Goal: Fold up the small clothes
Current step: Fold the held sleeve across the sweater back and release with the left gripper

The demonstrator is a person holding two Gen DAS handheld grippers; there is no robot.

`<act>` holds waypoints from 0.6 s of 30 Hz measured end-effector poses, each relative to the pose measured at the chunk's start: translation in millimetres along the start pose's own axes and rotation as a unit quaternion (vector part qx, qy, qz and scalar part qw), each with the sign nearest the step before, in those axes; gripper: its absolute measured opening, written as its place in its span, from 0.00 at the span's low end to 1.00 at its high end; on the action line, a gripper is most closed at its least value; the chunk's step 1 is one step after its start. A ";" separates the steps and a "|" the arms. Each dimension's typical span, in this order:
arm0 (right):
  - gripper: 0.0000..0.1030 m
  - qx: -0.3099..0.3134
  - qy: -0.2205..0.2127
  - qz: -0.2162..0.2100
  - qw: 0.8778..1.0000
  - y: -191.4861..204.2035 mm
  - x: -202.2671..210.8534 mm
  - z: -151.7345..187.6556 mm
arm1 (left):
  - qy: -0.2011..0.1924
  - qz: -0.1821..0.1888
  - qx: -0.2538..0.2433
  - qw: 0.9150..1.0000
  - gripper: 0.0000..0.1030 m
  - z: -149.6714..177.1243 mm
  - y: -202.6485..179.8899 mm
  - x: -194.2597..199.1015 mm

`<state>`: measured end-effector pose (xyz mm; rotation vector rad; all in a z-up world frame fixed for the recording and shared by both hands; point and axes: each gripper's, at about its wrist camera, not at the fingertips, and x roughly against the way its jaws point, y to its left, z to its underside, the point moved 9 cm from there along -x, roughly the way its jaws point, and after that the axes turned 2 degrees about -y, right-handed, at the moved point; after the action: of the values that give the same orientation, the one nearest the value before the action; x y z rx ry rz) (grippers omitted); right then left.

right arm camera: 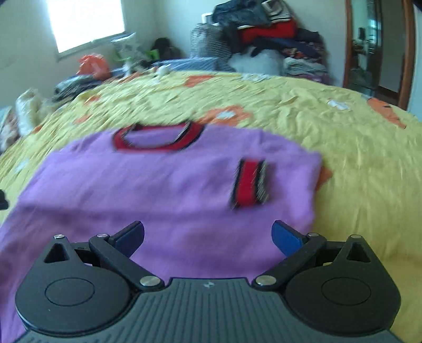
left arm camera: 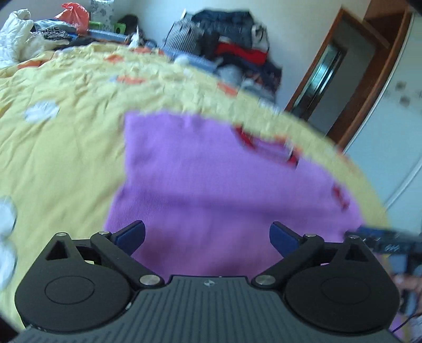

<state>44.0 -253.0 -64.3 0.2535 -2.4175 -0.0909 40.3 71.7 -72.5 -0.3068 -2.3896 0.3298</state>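
A small purple sweater (right arm camera: 163,179) with a red and black collar (right arm camera: 158,139) lies flat on the yellow quilt (right arm camera: 356,163). One sleeve is folded across its front, its red cuff (right arm camera: 249,183) lying on the body. In the left wrist view the same sweater (left arm camera: 211,190) fills the middle, blurred. My left gripper (left arm camera: 207,236) hovers over its lower part, open, nothing between the blue pads. My right gripper (right arm camera: 208,236) is open too, above the sweater's near edge, also empty. The right gripper's body (left arm camera: 382,242) shows at the right edge of the left wrist view.
The yellow quilt (left arm camera: 66,147) covers a bed. Piles of clothes (right arm camera: 263,34) are stacked behind it against the wall, and more clothing and an orange bag (left arm camera: 75,15) lie at its far left. A wooden door frame (right arm camera: 406,52) stands at the right.
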 end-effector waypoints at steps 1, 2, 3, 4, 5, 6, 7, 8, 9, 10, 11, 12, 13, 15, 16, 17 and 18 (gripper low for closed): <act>1.00 0.005 0.006 0.005 1.000 5.5 3.0 10.5 | 0.008 -0.008 -0.004 1.000 0.94 11.9 1.9 1.9; 1.00 0.013 0.016 0.011 1.000 9.6 5.0 22.2 | -0.006 -0.018 -0.020 1.000 0.98 18.4 0.6 10.6; 1.00 0.034 0.015 0.023 0.999 14.0 10.9 31.6 | 0.000 -0.027 -0.031 0.999 0.97 27.5 1.3 15.8; 1.00 0.052 0.012 0.032 0.998 17.5 18.5 40.0 | -0.001 -0.033 -0.042 0.999 0.97 34.1 1.3 22.8; 1.00 0.045 0.011 0.030 0.998 17.9 25.9 46.4 | 0.002 -0.035 -0.049 0.998 0.98 40.5 2.1 29.0; 1.00 0.036 0.012 0.030 0.999 17.2 32.9 52.8 | 0.004 -0.038 -0.055 0.998 0.98 46.1 3.7 34.8; 1.00 0.040 0.013 0.033 0.999 16.4 41.1 59.6 | 0.004 -0.043 -0.062 0.997 0.98 50.7 6.5 40.5; 1.00 0.047 0.011 0.036 0.998 17.3 48.5 66.1 | 0.006 -0.047 -0.069 0.996 0.98 55.4 8.2 45.7; 1.00 0.047 0.010 0.037 0.998 17.8 56.5 72.6 | 0.010 -0.052 -0.078 0.996 0.98 60.6 9.5 50.8; 1.00 0.043 0.013 0.039 0.998 17.1 63.4 80.3 | 0.014 -0.058 -0.085 0.995 0.98 65.0 10.9 55.3; 1.00 0.037 0.013 0.040 0.998 16.3 71.2 87.0 | 0.018 -0.063 -0.093 0.994 0.98 69.0 11.7 59.8; 1.00 0.038 0.010 0.043 0.998 16.0 79.0 93.9 | 0.022 -0.064 -0.102 0.992 0.98 73.1 11.2 64.5; 1.00 0.033 0.010 0.042 0.999 15.7 86.9 100.7 | 0.026 -0.070 -0.110 0.991 0.99 77.6 11.6 68.7; 1.00 0.039 0.011 0.046 0.998 16.8 100.6 111.4 | 0.062 -0.073 -0.067 0.993 1.00 89.7 24.9 67.9; 1.00 0.037 0.014 0.049 0.998 16.2 106.7 116.4 | 0.077 -0.054 -0.013 0.995 1.00 95.6 34.3 68.0; 1.00 0.031 0.017 0.049 0.998 15.4 111.7 120.8 | 0.083 -0.043 0.025 0.995 1.00 99.8 41.3 69.6; 1.00 0.031 0.017 0.050 0.998 15.5 116.3 124.9 | 0.075 -0.047 0.024 0.996 1.00 100.7 43.6 73.7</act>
<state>-126.2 -262.2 -82.2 0.1597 -2.3967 0.0343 -75.4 119.9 -114.4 -0.1888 -2.2375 0.3101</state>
